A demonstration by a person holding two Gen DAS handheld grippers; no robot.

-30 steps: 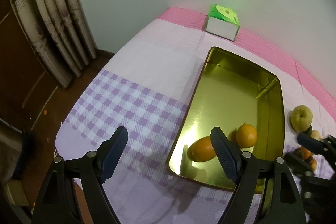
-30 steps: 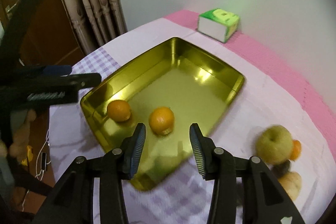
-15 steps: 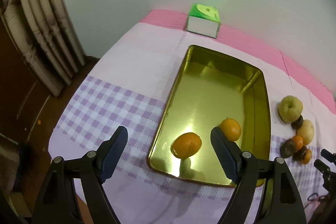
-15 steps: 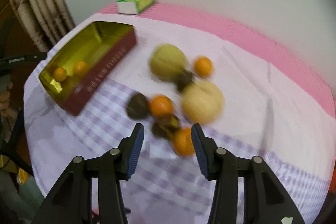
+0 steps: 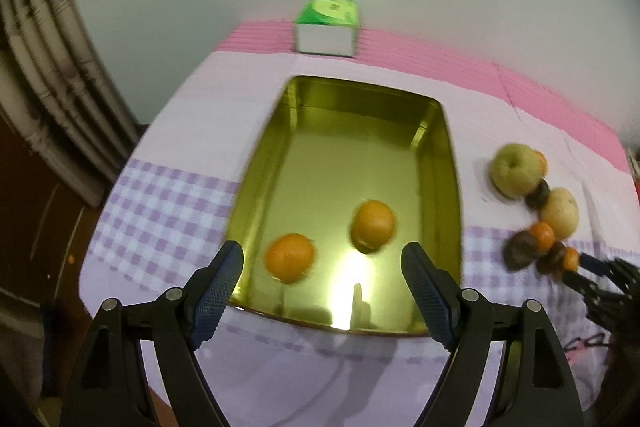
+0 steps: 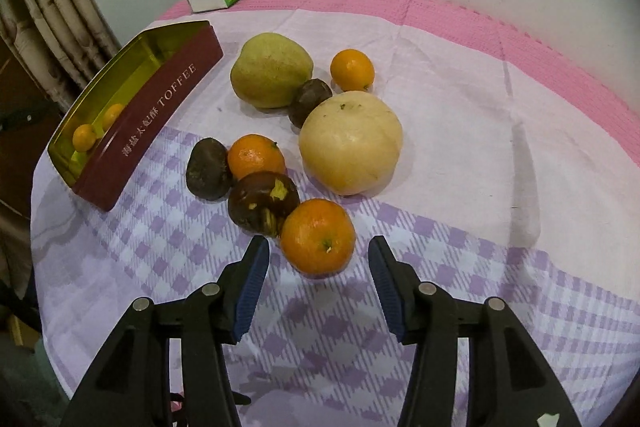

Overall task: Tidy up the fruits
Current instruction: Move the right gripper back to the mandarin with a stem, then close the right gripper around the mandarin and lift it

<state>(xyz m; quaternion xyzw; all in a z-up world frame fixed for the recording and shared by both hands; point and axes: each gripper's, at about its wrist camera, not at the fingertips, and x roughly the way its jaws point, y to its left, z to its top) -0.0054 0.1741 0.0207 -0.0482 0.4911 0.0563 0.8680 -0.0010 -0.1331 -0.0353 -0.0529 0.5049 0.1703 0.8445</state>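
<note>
While the left wrist view is slightly blurred, the left gripper (image 5: 322,279) hangs wide open and empty over the near end of the gold tin (image 5: 450,187), where two oranges (image 5: 290,257) lie. Loose fruit smears at the right edge, beside the right gripper's partly cut-off tips.

From the right wrist view, the right gripper (image 6: 318,281), jaws just opened a little, holds nothing; the nearest orange (image 6: 318,235) sits just ahead of its fingertips, untouched. A green pear (image 6: 272,69), pale pear (image 6: 350,143) and dark fruits (image 6: 262,203) cluster beyond on the tablecloth (image 6: 500,227).
</note>
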